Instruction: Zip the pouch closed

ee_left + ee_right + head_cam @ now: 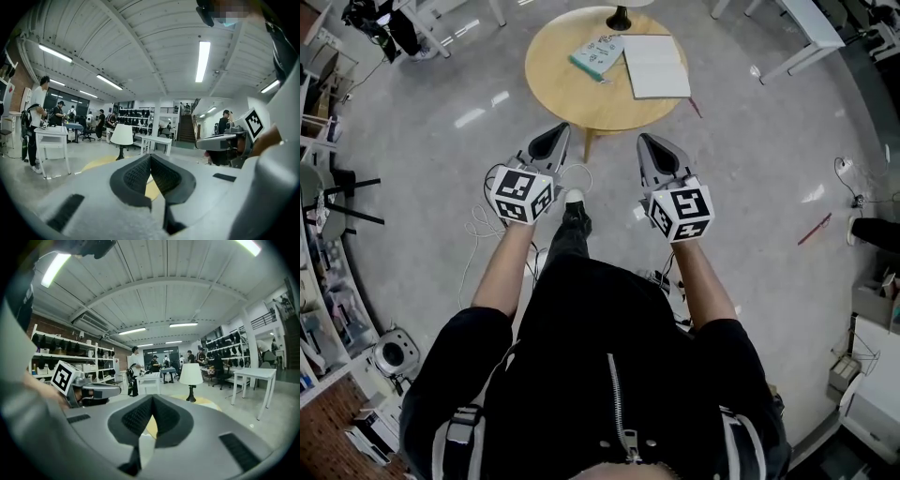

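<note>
A flat teal pouch [598, 54] lies on the round wooden table [567, 89], next to a white notebook [656, 66]. Both grippers hang in the air short of the table's near edge and point toward it. My left gripper [557, 131] has its jaws together with nothing between them, and its pads [140, 176] meet at the tip. My right gripper [645, 141] is shut and empty too, its pads [164, 416] touching. The pouch does not show in either gripper view. Each gripper shows at the side of the other's view.
A lamp base [620, 19] stands at the table's far edge; its white shade [123, 135] shows ahead. White tables [811, 33] stand at the back right. Cables [478, 230] and a red pen [814, 229] lie on the floor. People stand in the background.
</note>
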`<action>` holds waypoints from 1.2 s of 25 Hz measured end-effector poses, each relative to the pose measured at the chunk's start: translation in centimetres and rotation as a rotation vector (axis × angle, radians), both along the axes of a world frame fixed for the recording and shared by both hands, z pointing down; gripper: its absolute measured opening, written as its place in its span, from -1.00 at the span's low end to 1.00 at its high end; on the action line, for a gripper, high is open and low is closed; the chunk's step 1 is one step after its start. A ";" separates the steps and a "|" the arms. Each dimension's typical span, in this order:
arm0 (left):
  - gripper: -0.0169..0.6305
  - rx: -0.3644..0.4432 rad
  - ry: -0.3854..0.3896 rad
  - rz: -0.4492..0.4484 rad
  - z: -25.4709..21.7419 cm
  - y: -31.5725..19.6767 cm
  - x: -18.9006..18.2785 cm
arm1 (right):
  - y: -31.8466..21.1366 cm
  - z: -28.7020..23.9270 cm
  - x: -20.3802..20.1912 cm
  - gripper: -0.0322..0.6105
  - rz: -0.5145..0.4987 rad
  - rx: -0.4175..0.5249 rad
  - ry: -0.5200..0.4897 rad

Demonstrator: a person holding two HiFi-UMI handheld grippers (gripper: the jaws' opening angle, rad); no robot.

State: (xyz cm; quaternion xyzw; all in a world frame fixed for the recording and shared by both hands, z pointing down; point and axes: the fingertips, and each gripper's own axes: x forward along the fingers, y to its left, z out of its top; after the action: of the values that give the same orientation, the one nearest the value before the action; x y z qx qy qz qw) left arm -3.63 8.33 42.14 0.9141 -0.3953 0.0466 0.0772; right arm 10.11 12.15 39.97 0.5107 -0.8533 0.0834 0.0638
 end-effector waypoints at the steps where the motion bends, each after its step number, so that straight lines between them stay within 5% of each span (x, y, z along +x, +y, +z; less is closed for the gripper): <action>1: -0.95 0.005 -0.011 0.009 0.0 -1.3 -0.1 | -1.3 0.0 -0.3 -0.89 0.003 -0.003 0.003; 15: -0.95 0.049 -0.135 0.195 1.0 -16.1 0.0 | -16.8 -0.3 -3.0 -0.89 0.113 -0.010 0.039; 30: -0.95 -0.006 -0.086 0.237 2.7 -23.2 3.1 | -23.4 0.9 -1.0 -0.89 0.150 0.000 0.024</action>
State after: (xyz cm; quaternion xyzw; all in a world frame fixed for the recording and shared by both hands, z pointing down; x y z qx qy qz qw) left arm -0.57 -14.92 44.80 0.9513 -0.2873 0.0957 0.0568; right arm 9.09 -11.21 40.89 0.5741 -0.8119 0.0821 0.0676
